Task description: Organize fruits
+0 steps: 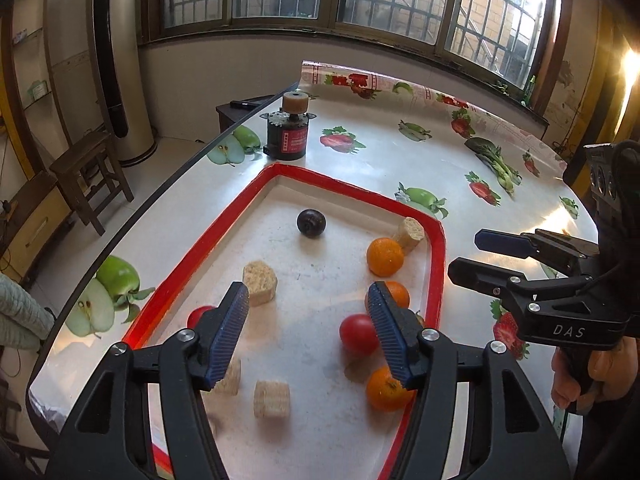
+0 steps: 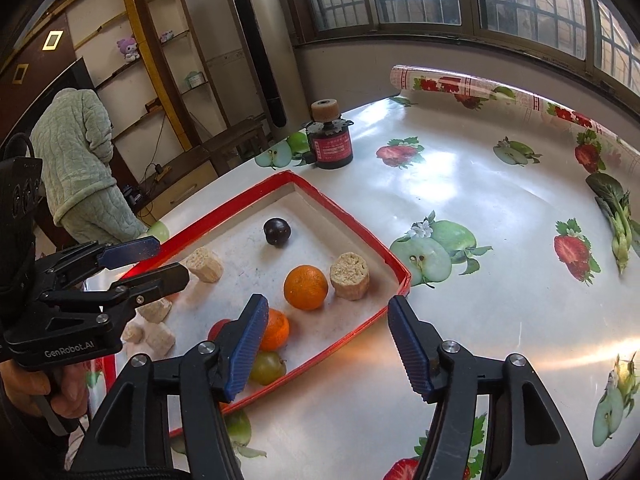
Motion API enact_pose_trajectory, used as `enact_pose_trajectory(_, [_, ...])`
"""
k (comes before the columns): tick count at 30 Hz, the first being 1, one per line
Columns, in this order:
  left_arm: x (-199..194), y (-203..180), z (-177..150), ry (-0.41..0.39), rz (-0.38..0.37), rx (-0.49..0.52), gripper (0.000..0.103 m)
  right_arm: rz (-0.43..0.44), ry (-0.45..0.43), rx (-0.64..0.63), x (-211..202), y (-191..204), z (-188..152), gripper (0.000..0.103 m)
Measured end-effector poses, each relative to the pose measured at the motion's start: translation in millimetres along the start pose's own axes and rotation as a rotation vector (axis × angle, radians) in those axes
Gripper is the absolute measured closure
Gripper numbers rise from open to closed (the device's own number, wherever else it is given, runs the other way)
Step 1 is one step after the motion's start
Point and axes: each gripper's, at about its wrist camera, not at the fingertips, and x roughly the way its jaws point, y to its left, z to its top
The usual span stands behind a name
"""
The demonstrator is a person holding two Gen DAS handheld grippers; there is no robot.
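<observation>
Oranges, tomatoes and a plum lie in the red-rimmed tray. Left tongs and right tongs both gape wide, holding nothing.

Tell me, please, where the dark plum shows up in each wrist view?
Left wrist: the dark plum lies above centre, in the far part of the red-rimmed tray.
Right wrist: the dark plum lies left of centre, in the tray's far corner.
Shared landmark: the black cylinder with the red label beyond the tray.
</observation>
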Motion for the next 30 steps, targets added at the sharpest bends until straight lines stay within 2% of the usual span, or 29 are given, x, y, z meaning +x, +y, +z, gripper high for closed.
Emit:
enact_pose_trajectory(8, [-26.4, 5.6, -27.3, -0.017, 0.031, -0.016, 0.042, 0.065, 0.007, -0.13, -16.3, 22.7, -20.4, 0.027])
enact_pose_trajectory(10, [-34.1, 7.0, -34.2, -0.025, 0.058, -0.011, 0.037, 0.084, 0.009, -0.161, -20.1, 28.4, -25.3, 0.021])
enact_pose_trajectory(11, [-38.1, 7.8, -36.9, -0.033, 0.072, -0.009, 0.029, 0.092, 0.009, -0.177, -21.9, 31.2, -27.5, 0.018])
enact_pose_trajectory(12, [-42.5, 8.5, -40.0, -0.044, 0.084, -0.007, 0.024, 0.101, 0.008, -0.191, -24.0, 33.9, -29.6, 0.018])
enact_pose_trajectory(13, [-47.4, 9.3, -43.6, -0.054, 0.093, -0.007, 0.023, 0.11, 0.009, -0.202, -26.0, 36.2, -31.7, 0.018])
enact_pose_trajectory(30, [-92.2, -0.2, -85.1, -0.096, 0.138, 0.038, 0.021, 0.188, -0.006, -0.391, -61.4, 75.1, -64.1, 0.015])
